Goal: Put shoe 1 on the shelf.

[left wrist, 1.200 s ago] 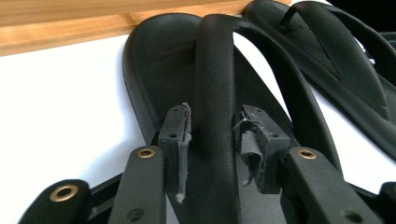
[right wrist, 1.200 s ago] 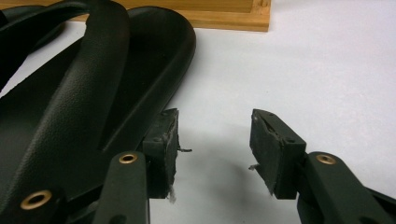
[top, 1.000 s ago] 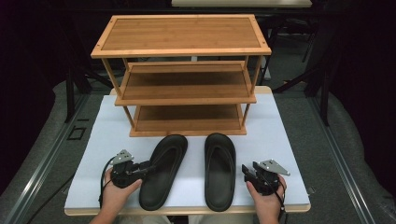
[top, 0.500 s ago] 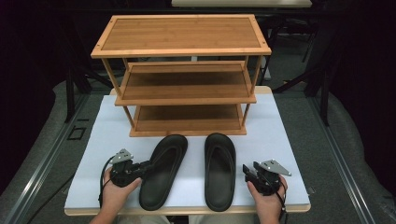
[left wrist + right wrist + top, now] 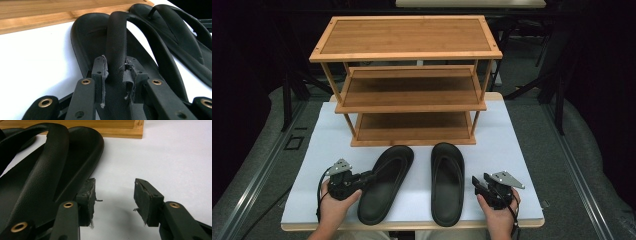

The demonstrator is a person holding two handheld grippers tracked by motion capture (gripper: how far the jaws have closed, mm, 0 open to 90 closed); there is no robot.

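Two black flip-flops lie on the white bench [image 5: 522, 150] before one three-tier bamboo shoe rack [image 5: 409, 75]; no writing is readable. The left gripper [image 5: 116, 72], its jaws just closing, clamps the strap of the left flip-flop [image 5: 387, 182]. The right gripper [image 5: 114, 195] stands open beside the right flip-flop [image 5: 447, 182].

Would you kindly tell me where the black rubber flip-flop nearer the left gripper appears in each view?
High view: the black rubber flip-flop lies lower centre-left on the white table, beside its mate.
Left gripper view: it fills the centre, its strap between the jaws, which have just been closing.
Right gripper view: only a dark sliver at the far left edge, too little to be sure.
Shared landmark: the bamboo shelf rack, along each picture's top.
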